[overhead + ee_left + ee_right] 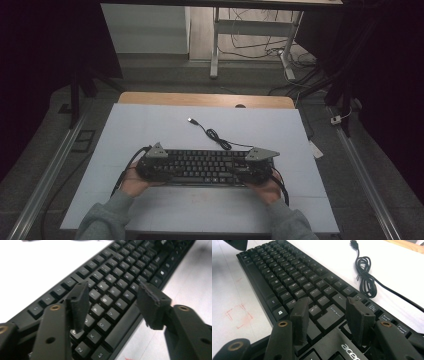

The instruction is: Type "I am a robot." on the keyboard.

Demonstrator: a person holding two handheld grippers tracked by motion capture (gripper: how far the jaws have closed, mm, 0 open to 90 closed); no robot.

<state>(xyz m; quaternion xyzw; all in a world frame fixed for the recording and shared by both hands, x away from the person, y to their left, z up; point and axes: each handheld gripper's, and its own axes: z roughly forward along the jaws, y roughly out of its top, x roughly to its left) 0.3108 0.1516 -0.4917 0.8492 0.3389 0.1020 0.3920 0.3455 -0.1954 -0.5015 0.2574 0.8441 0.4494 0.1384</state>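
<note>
white bench (150,130) takes most of the high view, wooden strip along its far edge. black acer keyboard (207,167) lies flat near the person's side of the bench, about centred, long side running left to right; left gripper view has it running diagonally away (112,290), right gripper view shows it from the enter-key end (287,282), acer logo at the bottom. both hands at the keyboard's ends: left hand (134,184) at the left end, right hand (266,189) at the right end, grey sleeves coming in from the bottom. left tool (156,167) sits over the keyboard's left end, grey three-cornered plate on top; in its own view (113,306) the jaws stand fairly wide apart above the lower-left letter keys, one pad low over the keys near x, the other out past the keyboard's near edge, nothing gripped. right tool (252,169) sits over the right end, also with a grey plate; in its own view (329,320) the jaws are fairly wide too, one pad down by the shift/enter area, the other beside the enter key, touch on the keys cannot be told, nothing clamped. keyboard cable (220,139) runs from the keyboard's back edge, bundled in a small coil (365,277), and ends in a usb plug (192,120) lying loose on the bench farther back. faint red square marks (238,315) on the bench just beside the keyboard's near edge.
</note>
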